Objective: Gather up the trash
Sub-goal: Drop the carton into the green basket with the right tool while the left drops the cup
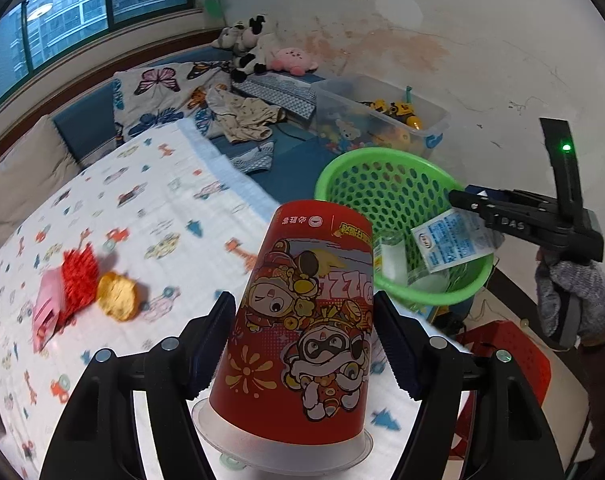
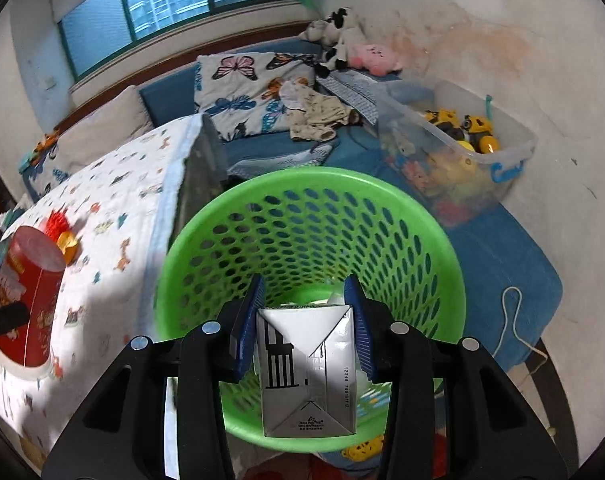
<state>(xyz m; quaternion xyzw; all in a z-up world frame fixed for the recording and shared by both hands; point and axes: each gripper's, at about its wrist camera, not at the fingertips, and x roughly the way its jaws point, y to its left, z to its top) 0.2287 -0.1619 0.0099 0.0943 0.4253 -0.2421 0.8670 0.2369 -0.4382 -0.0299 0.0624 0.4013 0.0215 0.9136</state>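
Observation:
My left gripper (image 1: 302, 316) is shut on a red cartoon-printed paper cup (image 1: 302, 312), held upside down with its clear lid toward me, above the bed. It also shows in the right wrist view (image 2: 28, 296). My right gripper (image 2: 308, 320) is shut on a white and silver drink carton (image 2: 308, 372), held over the mouth of the green mesh basket (image 2: 206, 236). In the left wrist view the carton (image 1: 450, 244) hangs over the basket (image 1: 342, 168), which holds some white trash.
A red frilly wrapper (image 1: 78, 276), a yellow crumpled piece (image 1: 118, 296) and a pink packet (image 1: 46, 312) lie on the patterned bedsheet. A clear toy bin (image 2: 502, 152), clothes and plush toys sit behind the basket. A red stool (image 1: 514, 356) stands below.

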